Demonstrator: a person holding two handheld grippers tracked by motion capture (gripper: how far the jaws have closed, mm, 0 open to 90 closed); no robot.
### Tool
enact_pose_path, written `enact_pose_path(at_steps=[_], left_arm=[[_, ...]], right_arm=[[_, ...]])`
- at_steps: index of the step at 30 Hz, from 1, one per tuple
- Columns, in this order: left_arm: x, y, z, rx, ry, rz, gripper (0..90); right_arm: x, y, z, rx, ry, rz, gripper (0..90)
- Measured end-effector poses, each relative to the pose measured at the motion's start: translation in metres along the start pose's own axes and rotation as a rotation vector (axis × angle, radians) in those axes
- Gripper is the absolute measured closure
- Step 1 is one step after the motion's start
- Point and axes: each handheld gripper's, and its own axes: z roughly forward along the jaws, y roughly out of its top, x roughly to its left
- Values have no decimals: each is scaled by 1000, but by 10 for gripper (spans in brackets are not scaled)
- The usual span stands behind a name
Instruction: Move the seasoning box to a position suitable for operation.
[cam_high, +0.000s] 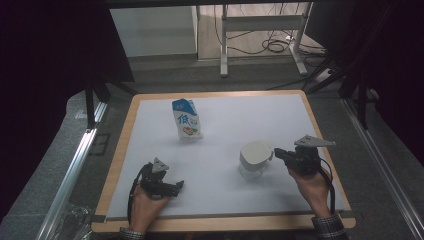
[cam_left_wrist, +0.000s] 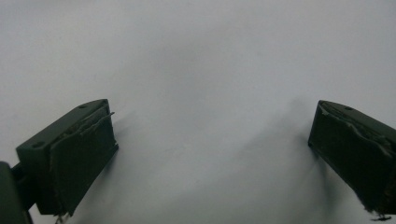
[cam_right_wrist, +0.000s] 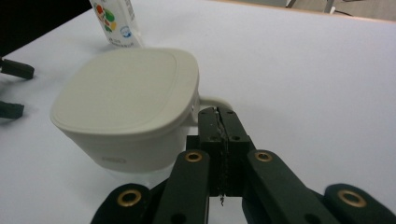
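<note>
A white-covered tabletop (cam_high: 225, 165) with a wooden rim is seen from above, and everything is placed here relative to a cream lidded mug (cam_high: 254, 158) that sits slightly right of the middle, nearer the person's edge. The mug is squarish with rounded corners, a flat lid is fitted on top, and a small loop handle (cam_right_wrist: 212, 103) juts from its right side. The right claw (cam_high: 278, 154) is held just right of the mug, and in the right gripper view its two black jaws are seen pressed together on the handle (cam_high: 270, 152), so the handle is pinched between them. The left claw (cam_high: 176, 187) is rested on the tabletop well to the left of the mug and a little nearer the person; its jaws are spread wide with nothing between them, and plain white surface (cam_left_wrist: 210, 93) is seen ahead of it. A blue and white milk carton (cam_high: 187, 119) stands upright beyond the mug and to its left, well apart from it. It is judged that the mug is about to be lifted or moved by the handle. Because so little of the thin handle is gripped, the mug could swing or slip out, and if it is tilted the lid could be dislodged and anything inside spilled.
</note>
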Motion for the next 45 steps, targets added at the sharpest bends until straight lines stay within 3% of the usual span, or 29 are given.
enact_pose_path(at_steps=[8,17,45], left_arm=[[0,0,0,0,0,3,2],[0,0,0,0,-1,3,2],[0,0,0,0,-1,2,2]], right_arm=[[3,16,-3,-9,21,-17,894],[9,32,6,-6,28,-57,894],[11,31,19,3,24,-85,896]])
